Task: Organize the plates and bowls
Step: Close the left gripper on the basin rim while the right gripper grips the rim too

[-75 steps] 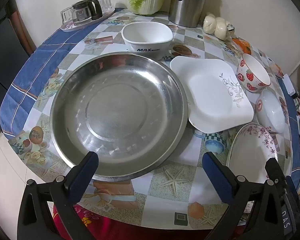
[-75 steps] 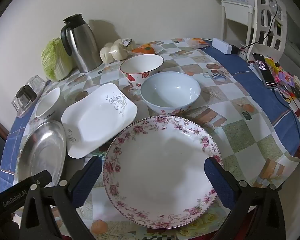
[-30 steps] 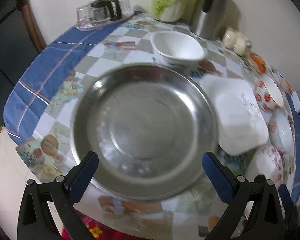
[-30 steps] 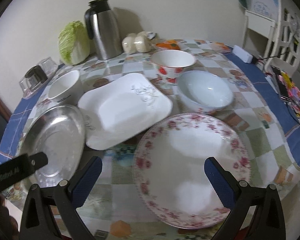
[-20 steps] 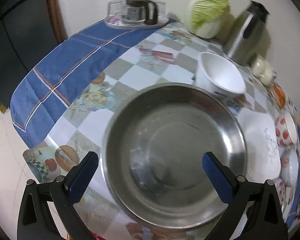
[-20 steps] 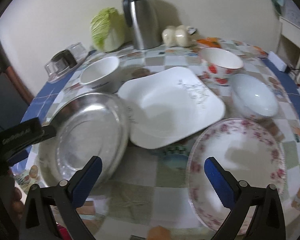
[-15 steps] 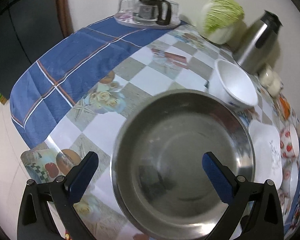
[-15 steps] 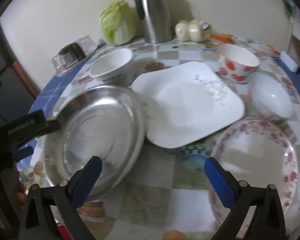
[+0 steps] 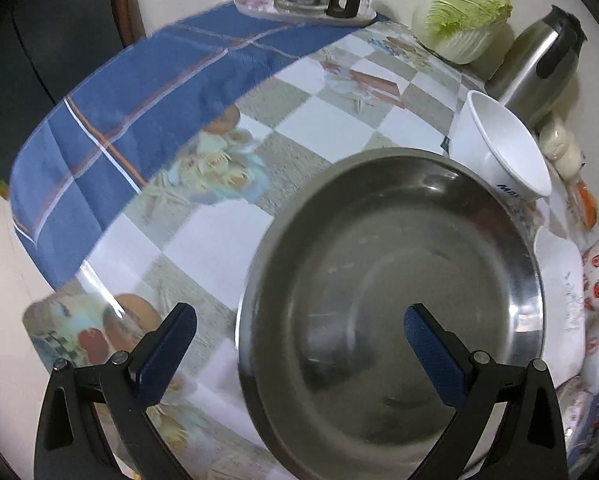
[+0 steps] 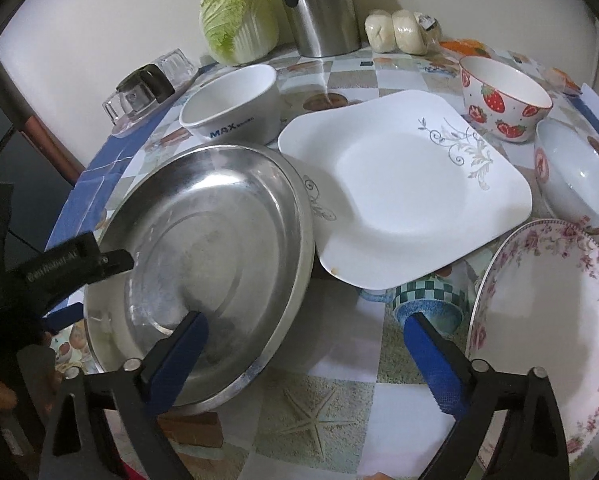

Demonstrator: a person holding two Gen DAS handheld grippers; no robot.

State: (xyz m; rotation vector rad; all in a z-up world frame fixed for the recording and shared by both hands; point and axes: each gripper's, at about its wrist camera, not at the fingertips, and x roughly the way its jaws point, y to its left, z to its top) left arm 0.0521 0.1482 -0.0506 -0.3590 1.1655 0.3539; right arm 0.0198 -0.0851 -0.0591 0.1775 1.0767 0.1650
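A: Where is the steel plate (image 9: 391, 304) right now?

B: Flat on the counter (image 9: 323, 120), near its front edge. Take it as the landmark: the white MAX bowl (image 10: 231, 104) stands just behind it, and the square white plate (image 10: 403, 196) lies just to its right, with its near-left corner hidden under the steel rim.

A: And the other dishes?

B: Further right of the steel plate, past the square one, sit the strawberry bowl (image 10: 503, 100), a plain white bowl (image 10: 575, 184) and the rose-patterned plate (image 10: 547, 340). The cabbage (image 10: 239, 20) and steel flask (image 10: 319, 4) are far behind it, against the wall.

A: What are the left gripper (image 9: 299, 340) fingers doing?

B: Spread wide and gripping nothing. They straddle the steel plate's left rim: one blue pad (image 9: 167, 348) over bare cloth, the other over the dish.

A: The right gripper (image 10: 303, 360)?

B: Also wide apart, though its jaws have just been closing a little, with nothing pressed by them. They straddle the plate's right rim, the left finger (image 10: 179, 360) over the dish. The left gripper shows at the plate's far side in that view.
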